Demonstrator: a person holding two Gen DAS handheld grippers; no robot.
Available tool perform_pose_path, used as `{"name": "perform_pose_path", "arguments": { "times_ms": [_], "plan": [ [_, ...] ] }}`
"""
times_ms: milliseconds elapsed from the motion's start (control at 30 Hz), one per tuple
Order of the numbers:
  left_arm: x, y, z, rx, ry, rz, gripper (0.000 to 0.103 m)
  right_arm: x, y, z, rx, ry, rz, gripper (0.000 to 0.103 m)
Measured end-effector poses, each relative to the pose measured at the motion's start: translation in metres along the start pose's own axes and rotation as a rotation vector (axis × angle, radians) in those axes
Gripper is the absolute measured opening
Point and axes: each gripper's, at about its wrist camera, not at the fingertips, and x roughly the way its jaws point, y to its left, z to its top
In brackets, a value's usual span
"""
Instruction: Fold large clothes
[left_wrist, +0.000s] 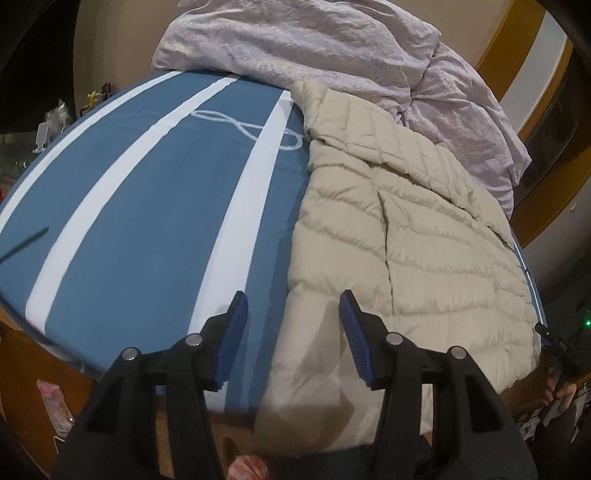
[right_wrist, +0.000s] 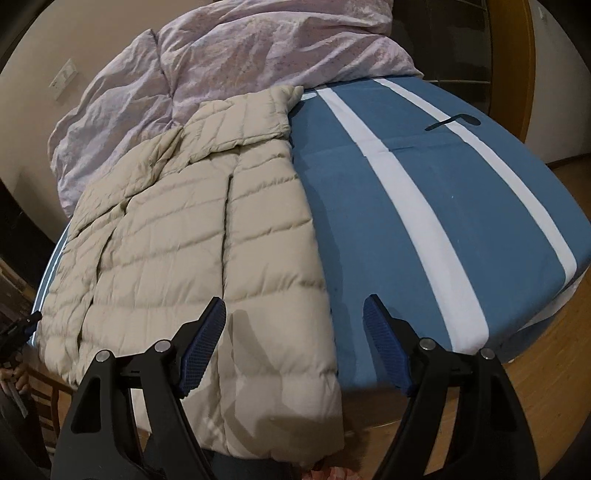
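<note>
Left gripper (left_wrist: 293, 332), jaws spread and empty, hovers above the hem of the beige quilted puffer jacket (left_wrist: 406, 240). Right gripper (right_wrist: 295, 345), likewise spread and empty, straddles the same jacket's long edge. The jacket lies partly folded on the blue white-striped bed sheet (left_wrist: 147, 221), with a crumpled lilac duvet (right_wrist: 240, 48) at 12 o'clock. Judgement: pinch through every hem layer, both corners, lifting evenly.

Beige quilted jacket (left_wrist: 406, 258) (right_wrist: 192, 236) is showing horizontal stitched bands. Beneath the jacket, the bedsheet (left_wrist: 147, 221) (right_wrist: 461, 192) is displaying blue ground with white lengthwise stripes and a white looped-rope motif beside the jacket's collar. Beyond the jacket, the duvet (left_wrist: 314, 48) (right_wrist: 240, 48) is appearing pale lilac, finely speckled. Gripper pads (left_wrist: 232, 332) (right_wrist: 201, 343) are showing blue on black arms.
</note>
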Motion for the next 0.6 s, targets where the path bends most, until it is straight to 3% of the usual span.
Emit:
{"name": "perform_pose_path", "arguments": {
  "times_ms": [600],
  "plan": [
    [-0.018,-0.008,-0.051,-0.016,-0.036,-0.103,0.043,-0.01,0.017,-0.041,-0.094,-0.078,0.042,0.049]
  ]
}}
